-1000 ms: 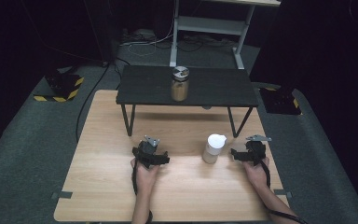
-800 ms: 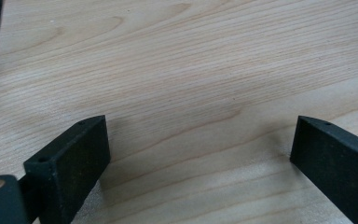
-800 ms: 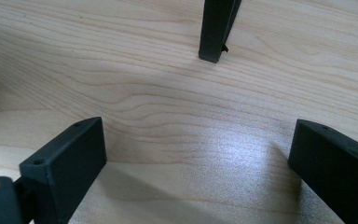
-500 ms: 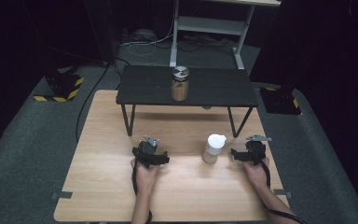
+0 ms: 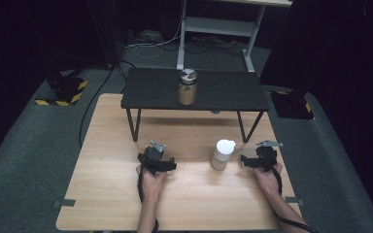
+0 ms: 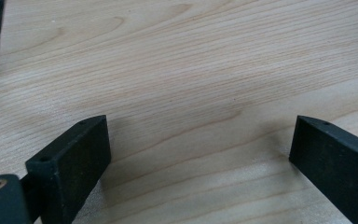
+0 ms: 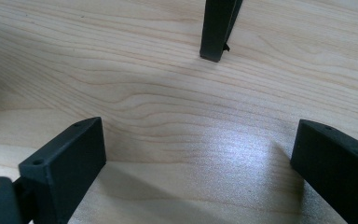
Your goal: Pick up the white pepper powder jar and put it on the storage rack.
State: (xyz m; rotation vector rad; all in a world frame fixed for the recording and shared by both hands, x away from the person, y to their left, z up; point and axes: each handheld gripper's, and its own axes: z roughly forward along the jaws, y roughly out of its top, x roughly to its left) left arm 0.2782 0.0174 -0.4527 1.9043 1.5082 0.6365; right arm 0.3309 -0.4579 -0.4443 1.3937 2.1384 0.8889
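High view: the left gripper [image 5: 156,160] and the right gripper [image 5: 258,159] rest low over the wooden table [image 5: 102,194], each in one hand, with the white-capped bottle [image 5: 222,154] standing upright between them — near the right gripper's fingers and well apart from the left's.
Farther off: beyond both sets of fingers a black shelf [image 5: 223,92] on thin legs carries a jar [image 5: 187,87] with a metal lid; neither gripper view reaches it.
Left gripper view: the left gripper [image 6: 200,149] has its jaws spread wide, released, with bare table [image 6: 191,70] between the fingers [image 6: 74,158]; a dark flat edge lies at the upper left, what it is I cannot tell.
Right gripper view: the right gripper [image 7: 198,154] is likewise spread and holding nothing; one slim black shelf leg [image 7: 216,28] stands on the table [image 7: 121,70] ahead of the fingers [image 7: 70,158].
Materials: the table is pale wood with long wavy grain and a soft sheen under the right fingers; the fingers are matt black blocks, square-edged — each with a small hole near the tip.
Bottle: beige body, rounded white cap, smooth.
Jar: amber, cylindrical, lid shiny.
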